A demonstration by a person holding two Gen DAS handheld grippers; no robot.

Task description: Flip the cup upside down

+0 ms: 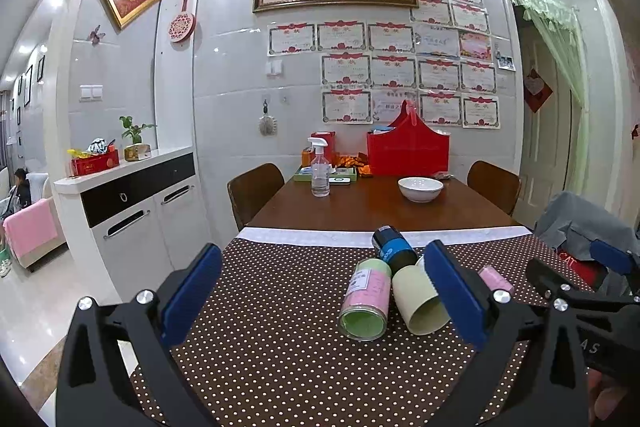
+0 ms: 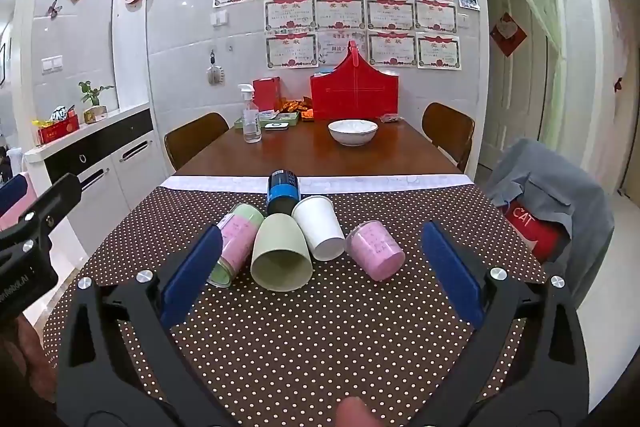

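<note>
Several cups lie on their sides on the polka-dot cloth (image 2: 320, 339): a pale green cup (image 2: 282, 255), a white paper cup (image 2: 320, 231), a small pink cup (image 2: 374, 251), a pink-and-green cup (image 2: 236, 243) and a black-and-blue cup (image 2: 282, 191). My right gripper (image 2: 320, 275) is open and empty, just in front of the pale green cup. My left gripper (image 1: 320, 295) is open and empty, with the pink-and-green cup (image 1: 366, 297) and the pale green cup (image 1: 420, 301) between its fingers' line. The right gripper also shows at the right of the left wrist view (image 1: 576, 275).
The brown table (image 2: 320, 155) holds a white bowl (image 2: 353, 131), a spray bottle (image 2: 250, 115), a red box (image 2: 354, 91) and a green tray (image 2: 276, 119) further back. Chairs stand on both sides; one on the right has grey clothing (image 2: 556, 187). A white cabinet (image 1: 132, 203) stands left.
</note>
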